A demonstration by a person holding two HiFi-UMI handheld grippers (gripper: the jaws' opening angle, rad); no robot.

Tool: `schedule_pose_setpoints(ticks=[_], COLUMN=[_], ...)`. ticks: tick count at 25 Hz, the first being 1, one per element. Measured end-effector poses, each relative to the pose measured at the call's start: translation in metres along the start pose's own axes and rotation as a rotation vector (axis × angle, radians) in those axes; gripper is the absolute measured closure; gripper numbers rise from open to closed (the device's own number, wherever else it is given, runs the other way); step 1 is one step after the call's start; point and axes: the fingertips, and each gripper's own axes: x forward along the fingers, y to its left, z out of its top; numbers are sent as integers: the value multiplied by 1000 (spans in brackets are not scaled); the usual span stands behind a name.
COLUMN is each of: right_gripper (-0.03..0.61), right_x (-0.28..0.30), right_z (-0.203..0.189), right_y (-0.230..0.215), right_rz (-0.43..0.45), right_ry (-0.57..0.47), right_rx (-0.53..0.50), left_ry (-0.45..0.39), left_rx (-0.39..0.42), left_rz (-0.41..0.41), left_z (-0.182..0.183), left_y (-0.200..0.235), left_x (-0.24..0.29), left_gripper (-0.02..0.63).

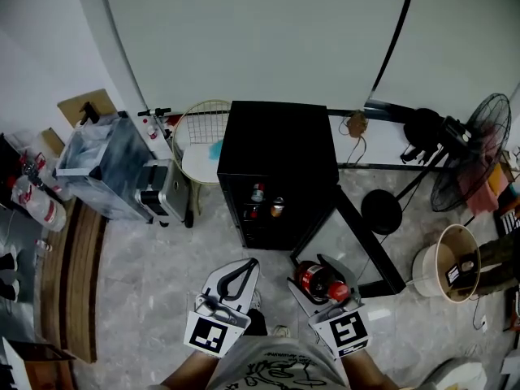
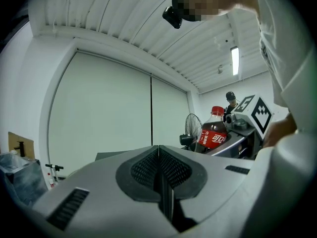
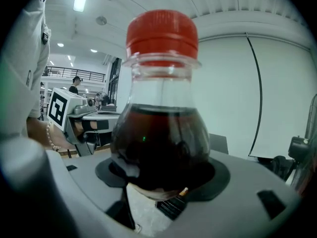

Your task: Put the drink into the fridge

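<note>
grey left hand-held gripper (image 1: 250, 265), grey right hand-held gripper (image 1: 313, 268), black-and-white marker cubes (image 1: 216, 332), printed t-shirt (image 1: 276, 370)

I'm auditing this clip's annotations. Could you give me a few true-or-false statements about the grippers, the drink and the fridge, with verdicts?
1. The right gripper holds a cola bottle with a red cap. True.
2. The left gripper has its jaws wide apart. False: they are together, with nothing between them.
3. Some bottles stand inside the fridge. True.
4. The fridge's door is closed. False: the door stands open.
</note>
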Motion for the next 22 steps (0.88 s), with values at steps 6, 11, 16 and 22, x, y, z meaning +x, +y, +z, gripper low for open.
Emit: schedule_pose_setpoints(ticks=[6,11,16,22], right_gripper=[270,270,270,270], right_x=[41,70,96,121], right_z=[12,20,24,30], right_y=[-16,-25,-34,-41], right_rz=[-20,-40,-60,-61], right_ry=[7,8,32,10], right_rx=[8,8,11,18], left_ry=[1,4,2,-1], left_rx=[-5,-9,-12,-7], left_rz=[-21,-42,-51,-59], left_z=[1,0,1,-1], left_y=[36,63,92,112], left_x=[26,39,52,63], left_gripper=[592,592,592,592])
